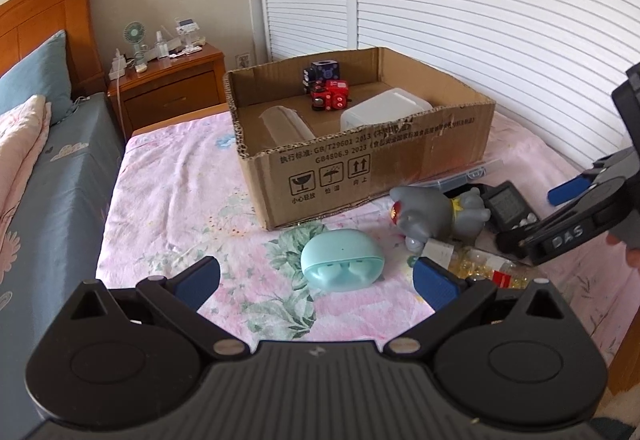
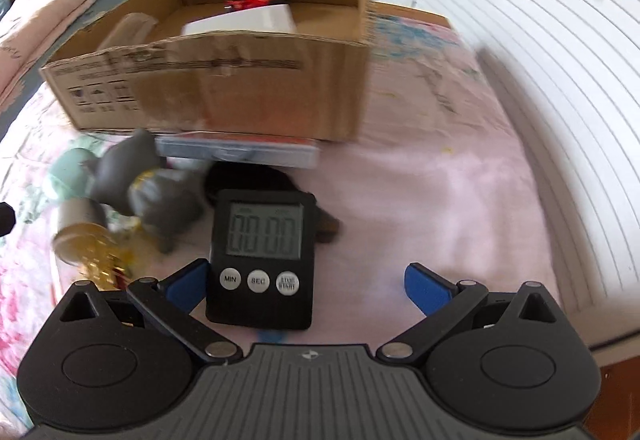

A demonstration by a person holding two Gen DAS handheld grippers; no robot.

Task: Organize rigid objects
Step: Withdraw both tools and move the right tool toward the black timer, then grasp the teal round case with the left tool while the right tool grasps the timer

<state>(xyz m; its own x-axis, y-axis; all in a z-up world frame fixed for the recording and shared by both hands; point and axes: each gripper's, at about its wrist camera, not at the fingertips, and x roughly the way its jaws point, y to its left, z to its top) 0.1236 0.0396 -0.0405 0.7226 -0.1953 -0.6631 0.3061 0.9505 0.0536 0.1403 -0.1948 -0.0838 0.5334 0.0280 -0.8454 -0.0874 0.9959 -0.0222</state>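
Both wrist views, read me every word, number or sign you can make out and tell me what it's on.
"00 00": timer display.
"MIN", "SEC", "STOP START": timer buttons.
"GB/T29601 2013", "GB4806.9 2023": cardboard box front, with Chinese text.
Fragile, umbrella, up-arrows symbols: box front; captions too small.
"DAS": right tongs.
Bedside table labels: too small.

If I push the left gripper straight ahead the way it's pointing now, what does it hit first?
Most likely the mint green earbud case, lying on the bedspread directly between the open left gripper fingers. Beyond it stands the cardboard box. Depth is hard to judge through the fisheye.
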